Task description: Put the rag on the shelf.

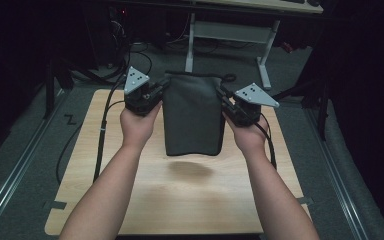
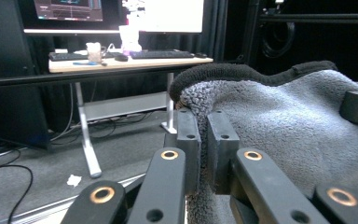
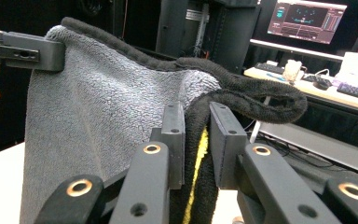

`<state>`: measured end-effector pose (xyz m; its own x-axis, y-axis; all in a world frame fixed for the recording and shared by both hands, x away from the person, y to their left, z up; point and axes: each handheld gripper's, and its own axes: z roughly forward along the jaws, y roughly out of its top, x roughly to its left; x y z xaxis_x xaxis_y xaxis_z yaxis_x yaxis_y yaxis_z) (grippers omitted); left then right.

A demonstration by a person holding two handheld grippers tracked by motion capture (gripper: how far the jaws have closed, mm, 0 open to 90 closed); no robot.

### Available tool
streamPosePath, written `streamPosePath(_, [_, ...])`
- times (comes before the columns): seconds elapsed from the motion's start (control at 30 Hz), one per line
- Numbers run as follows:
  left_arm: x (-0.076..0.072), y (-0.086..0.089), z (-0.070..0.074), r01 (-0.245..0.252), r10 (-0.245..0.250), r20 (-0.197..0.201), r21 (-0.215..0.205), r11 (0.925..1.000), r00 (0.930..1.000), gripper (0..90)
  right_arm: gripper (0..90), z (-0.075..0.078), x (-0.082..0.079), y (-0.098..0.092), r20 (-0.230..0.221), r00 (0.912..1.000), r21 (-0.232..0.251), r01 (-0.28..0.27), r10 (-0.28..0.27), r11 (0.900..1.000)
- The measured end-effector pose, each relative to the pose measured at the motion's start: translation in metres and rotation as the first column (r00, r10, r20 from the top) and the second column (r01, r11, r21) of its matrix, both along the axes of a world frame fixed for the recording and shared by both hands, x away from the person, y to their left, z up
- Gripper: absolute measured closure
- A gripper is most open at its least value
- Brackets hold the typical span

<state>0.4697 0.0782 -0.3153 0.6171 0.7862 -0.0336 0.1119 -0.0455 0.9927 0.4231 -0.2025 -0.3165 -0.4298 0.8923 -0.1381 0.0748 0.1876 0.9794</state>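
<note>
Hanging above the pale wooden worktop, a folded dark grey terry towel is pinched at its upper corners by the left claw and right claw. Slippage is risked if the thin edge bites loosen, and the fold could be dropped unevenly.

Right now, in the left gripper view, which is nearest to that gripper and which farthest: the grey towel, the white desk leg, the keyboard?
1. Grey towel: clamped between the left gripper's jaws, hanging off to their right.
2. White desk leg: standing on the floor, beyond and to the left.
3. Keyboard: on top of the desk, farther back.
</note>
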Motion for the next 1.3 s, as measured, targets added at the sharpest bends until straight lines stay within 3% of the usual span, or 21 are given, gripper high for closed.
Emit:
streamPosePath(0.4, [0.037,-0.008,-0.011,-0.023,0.025,-0.032,0.062,0.9978,0.9992,84.9,78.4,-0.011,0.045,-0.005,-0.051,0.9987,0.006,0.01,-0.01,1.0])
streamPosePath(0.63, [0.058,-0.01,-0.029,-0.012,0.02,-0.095,0.088,0.9961,0.9953,84.5,78.3,-0.024,0.068,-0.009,-0.088,0.9962,-0.035,-0.002,-0.001,0.999])
streamPosePath(0.87, [0.069,-0.012,-0.052,0.026,-0.005,-0.169,0.12,0.9924,0.9855,84.5,78.2,-0.043,0.083,-0.015,-0.146,0.9892,-0.057,-0.023,0.014,0.998])
streamPosePath(1.0, [0.072,-0.01,-0.064,0.037,-0.008,-0.215,0.131,0.9908,0.9766,85.3,78.8,-0.053,0.085,-0.013,-0.168,0.9857,-0.101,-0.017,-0.001,0.995])
streamPosePath(1.1, [0.074,-0.007,-0.073,0.048,-0.021,-0.239,0.107,0.9931,0.9708,85.4,78.8,-0.059,0.085,-0.01,-0.168,0.9857,-0.13,-0.014,-0.008,0.991])
streamPosePath(1.3, [0.073,-0.006,-0.085,0.068,-0.042,-0.278,0.082,0.9944,0.9595,85.3,78.7,-0.065,0.09,-0.014,-0.216,0.9763,-0.1,-0.024,0.002,0.995])
